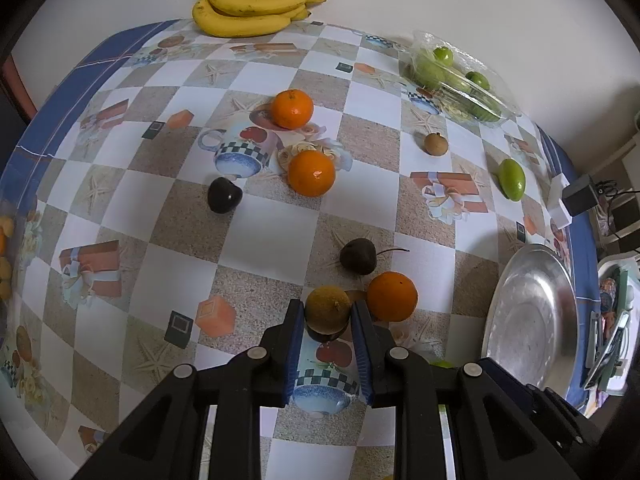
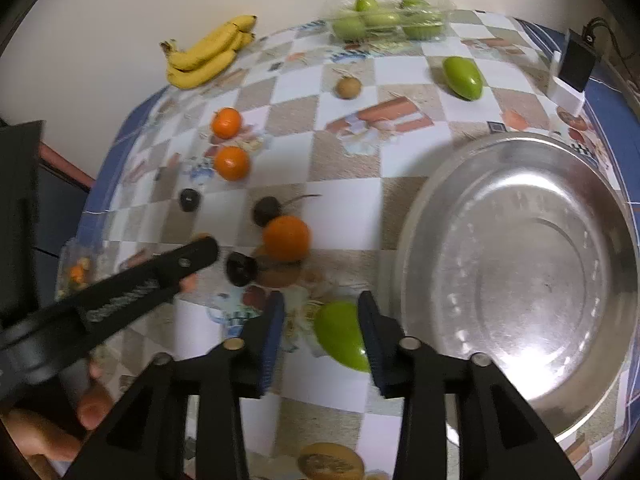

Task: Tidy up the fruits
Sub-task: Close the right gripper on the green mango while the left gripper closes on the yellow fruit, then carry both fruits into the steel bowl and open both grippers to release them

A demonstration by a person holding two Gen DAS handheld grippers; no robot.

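Between the left tool's (image 1: 327,314) blue pads sits a round brownish fruit (image 1: 327,309), pinched on both sides, with an orange (image 1: 392,296) just right of it. Right tool (image 2: 322,330) is spread wide; a green mango (image 2: 340,334) lies between its fingers, touching the right one, long axis slanting near-right, beside the steel plate (image 2: 520,272) on the worktop (image 1: 256,240).

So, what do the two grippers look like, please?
Both the left gripper and the right gripper have black angular plastic bodies with silver rivets. Their fingers carry blue ribbed pads. White lettering marks the left one's side; bare skin shows beneath.
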